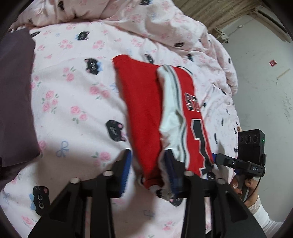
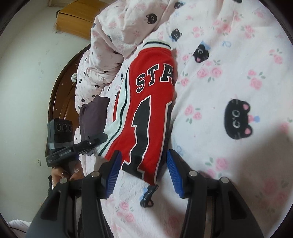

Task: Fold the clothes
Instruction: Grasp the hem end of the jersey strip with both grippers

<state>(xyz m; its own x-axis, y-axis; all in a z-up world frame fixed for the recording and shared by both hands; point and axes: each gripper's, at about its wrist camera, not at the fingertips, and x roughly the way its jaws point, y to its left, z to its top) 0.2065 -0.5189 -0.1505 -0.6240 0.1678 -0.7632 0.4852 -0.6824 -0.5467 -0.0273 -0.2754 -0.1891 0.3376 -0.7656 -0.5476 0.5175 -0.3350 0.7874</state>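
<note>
A red jersey [image 1: 144, 102] with white and dark striped trim and black lettering lies folded into a narrow strip on the pink bedspread [image 1: 77, 95]. It also shows in the right wrist view [image 2: 150, 109], with "STA" and a black "1" facing up. My left gripper [image 1: 148, 172] is open, its blue pads on either side of the jersey's near end. My right gripper [image 2: 144, 170] is open too, straddling the jersey's other near edge. Each gripper shows in the other's view, the right one [image 1: 236, 162] and the left one [image 2: 91, 141], beside the jersey.
A dark purple cloth [image 1: 16, 95] lies at the left of the bed, and also shows in the right wrist view [image 2: 93, 117]. A bunched pink duvet [image 1: 164, 23] lies along the far side. A brown wooden headboard [image 2: 62, 87], a white wall [image 1: 265, 76] and a cardboard box [image 2: 77, 16] border the bed.
</note>
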